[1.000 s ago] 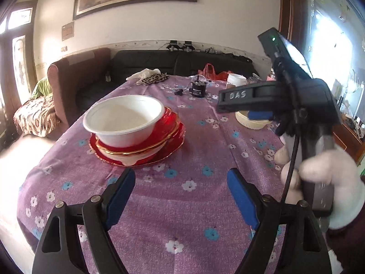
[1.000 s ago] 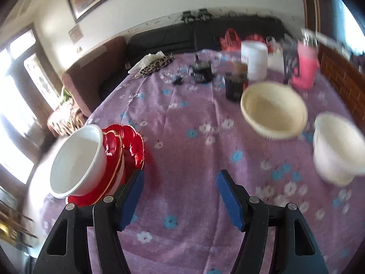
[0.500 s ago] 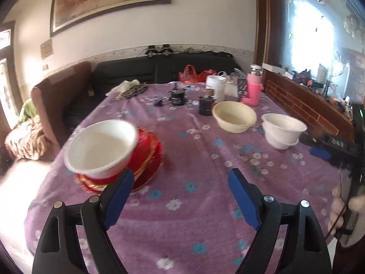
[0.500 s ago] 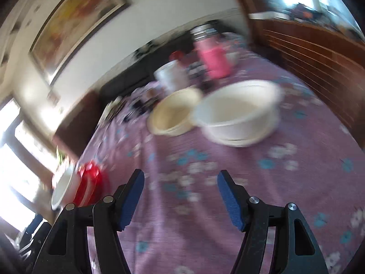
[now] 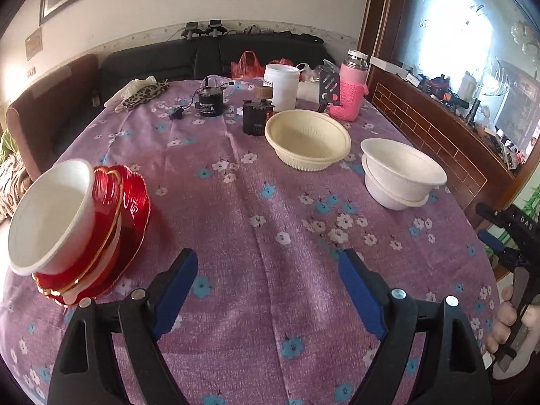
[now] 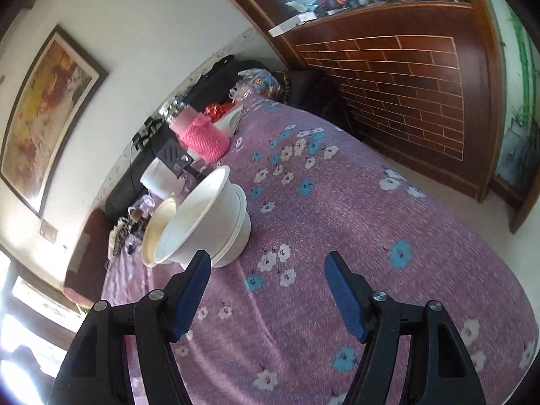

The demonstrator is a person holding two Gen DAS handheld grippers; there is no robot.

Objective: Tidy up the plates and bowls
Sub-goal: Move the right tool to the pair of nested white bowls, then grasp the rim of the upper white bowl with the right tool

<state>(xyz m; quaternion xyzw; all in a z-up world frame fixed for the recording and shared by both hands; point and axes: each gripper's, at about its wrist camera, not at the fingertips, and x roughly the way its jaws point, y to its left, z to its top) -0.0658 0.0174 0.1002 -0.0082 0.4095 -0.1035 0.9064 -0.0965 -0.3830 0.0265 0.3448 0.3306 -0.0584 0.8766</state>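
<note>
A white bowl sits on stacked red plates at the table's left. A cream bowl stands mid-table, and two nested white bowls lie to its right. My left gripper is open over bare cloth, with nothing between its jaws. In the right wrist view, tilted, my right gripper is open too, just short of the nested white bowls, with the cream bowl behind them. The right gripper's body also shows at the left wrist view's right edge, held by a hand.
Purple flowered tablecloth covers the table. At its far end stand a pink-sleeved bottle, a white tub, a black jar and a small black device. A brick-patterned wooden cabinet runs along the right; a dark sofa is behind.
The left view swung right, so the red stack slid to the left edge and the cream and white bowls came into sight. The right gripper rolled and moved up to the nested white bowls.
</note>
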